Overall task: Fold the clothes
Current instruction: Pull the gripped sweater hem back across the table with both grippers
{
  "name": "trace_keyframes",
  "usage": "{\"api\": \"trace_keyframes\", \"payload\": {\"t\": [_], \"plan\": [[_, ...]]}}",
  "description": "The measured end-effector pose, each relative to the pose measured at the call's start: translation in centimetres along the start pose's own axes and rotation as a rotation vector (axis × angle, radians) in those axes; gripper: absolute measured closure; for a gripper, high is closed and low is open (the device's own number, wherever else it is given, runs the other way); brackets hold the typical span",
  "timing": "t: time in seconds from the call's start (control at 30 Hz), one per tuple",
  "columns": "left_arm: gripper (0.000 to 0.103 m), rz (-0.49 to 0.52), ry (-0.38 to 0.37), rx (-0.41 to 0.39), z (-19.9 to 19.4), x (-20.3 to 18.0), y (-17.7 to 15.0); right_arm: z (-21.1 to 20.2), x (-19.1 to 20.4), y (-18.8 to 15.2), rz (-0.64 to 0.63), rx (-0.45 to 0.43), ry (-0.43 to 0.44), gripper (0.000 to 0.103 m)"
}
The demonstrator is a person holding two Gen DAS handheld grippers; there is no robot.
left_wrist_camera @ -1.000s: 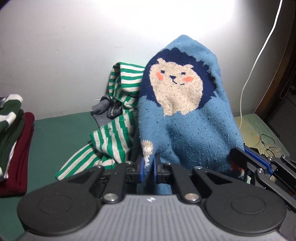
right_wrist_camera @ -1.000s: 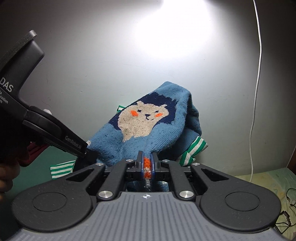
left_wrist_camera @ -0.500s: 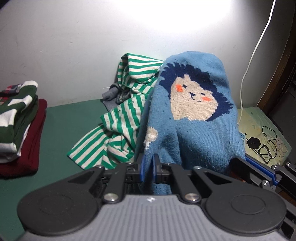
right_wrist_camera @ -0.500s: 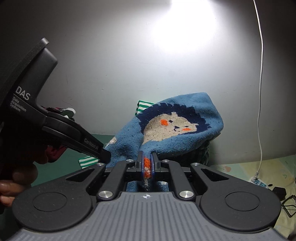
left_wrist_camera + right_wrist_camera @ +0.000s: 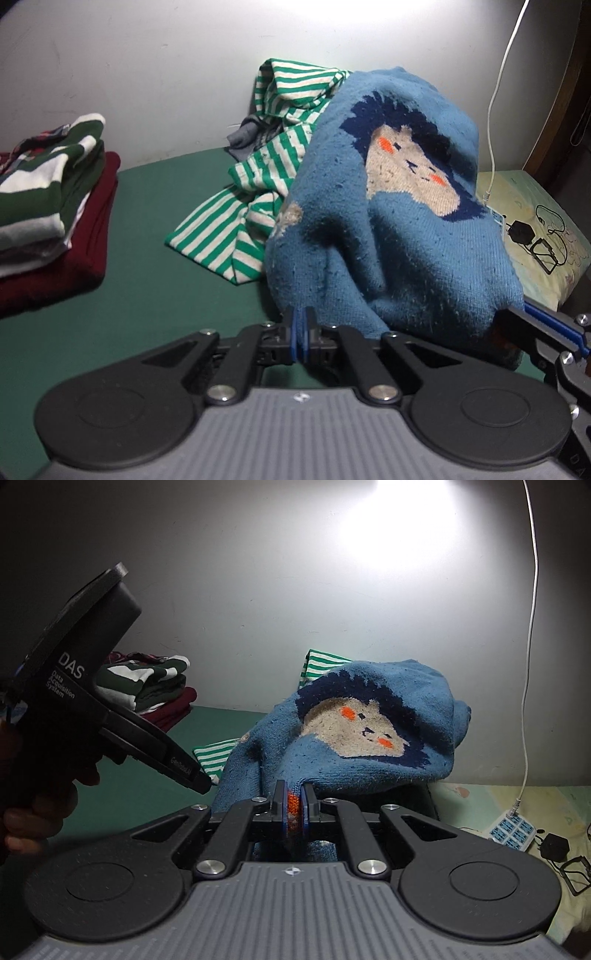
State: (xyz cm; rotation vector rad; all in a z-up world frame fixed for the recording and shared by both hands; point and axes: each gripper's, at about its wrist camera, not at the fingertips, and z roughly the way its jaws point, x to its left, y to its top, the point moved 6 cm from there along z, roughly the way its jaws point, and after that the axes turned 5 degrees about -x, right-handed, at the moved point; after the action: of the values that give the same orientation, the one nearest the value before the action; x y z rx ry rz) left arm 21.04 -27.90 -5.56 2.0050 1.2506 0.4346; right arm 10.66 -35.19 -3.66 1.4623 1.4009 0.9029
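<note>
A blue knit sweater with a cream animal face slumps in a heap on the green table. My left gripper is shut on the sweater's near left edge. My right gripper is shut on the sweater's orange-trimmed hem. It shows at the right edge of the left wrist view as the right gripper, against the sweater's lower right side. In the right wrist view the left gripper comes in from the left in a hand, its tip at the sweater's left edge.
A green-and-white striped garment and a grey one lie behind the sweater by the wall. Folded clothes are stacked at the left. A white cable drops to a power strip on a pale patterned mat at the right.
Both grippers have come down with the sweater. It hung upright a second ago and now sags onto the table, the face tipped to the right.
</note>
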Motion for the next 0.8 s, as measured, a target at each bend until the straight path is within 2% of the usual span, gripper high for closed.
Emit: {"api": "trace_keyframes", "payload": {"t": [0.03,0.07,0.1,0.13,0.17,0.27,0.43,0.5,0.57,0.63,0.7,0.77,0.8], "plan": [[0.09,-0.006,-0.006,-0.013,-0.1,0.1,0.2,0.3,0.1,0.2,0.005,0.007,-0.002,0.096],[0.071,-0.011,-0.011,-0.026,-0.1,0.3,0.6,0.7,0.1,0.3,0.008,0.015,-0.005,0.096],[0.06,-0.016,-0.016,-0.039,-0.1,0.4,1.0,1.1,0.1,0.4,0.011,0.023,-0.007,0.096],[0.044,-0.018,-0.023,-0.053,-0.1,0.4,1.5,1.5,0.0,0.5,0.014,0.032,-0.01,0.096],[0.032,-0.019,-0.032,-0.065,0.0,0.4,2.1,1.5,0.1,0.5,0.01,0.038,-0.013,0.096],[0.017,-0.005,-0.032,-0.085,0.7,0.0,3.8,0.8,0.4,0.4,-0.003,0.062,-0.022,0.095],[0.007,0.088,-0.01,-0.078,3.7,-1.8,5.9,0.6,-0.3,0.5,0.03,0.081,-0.035,0.094],[0.007,0.118,-0.005,-0.063,5.2,-2.5,6.4,0.4,-0.7,0.7,0.047,0.076,-0.041,0.093],[0.007,0.136,0.001,-0.05,6.5,-2.9,6.7,-0.5,-0.9,1.0,0.063,0.068,-0.051,0.085],[0.012,0.139,0.005,-0.04,7.5,-3.0,6.9,-0.8,-1.5,1.3,0.092,0.061,-0.078,0.051],[0.027,0.123,-0.02,-0.019,8.1,-3.1,6.8,-0.5,-1.9,1.4,0.129,0.064,-0.083,0.048],[0.07,0.11,-0.047,0.011,8.7,-3.3,6.4,-0.4,-1.8,1.4,0.161,0.084,-0.055,0.049],[0.074,0.106,-0.054,0.016,8.7,-3.3,6.3,-0.1,-1.7,1.3,0.171,0.096,-0.044,0.05]]}}
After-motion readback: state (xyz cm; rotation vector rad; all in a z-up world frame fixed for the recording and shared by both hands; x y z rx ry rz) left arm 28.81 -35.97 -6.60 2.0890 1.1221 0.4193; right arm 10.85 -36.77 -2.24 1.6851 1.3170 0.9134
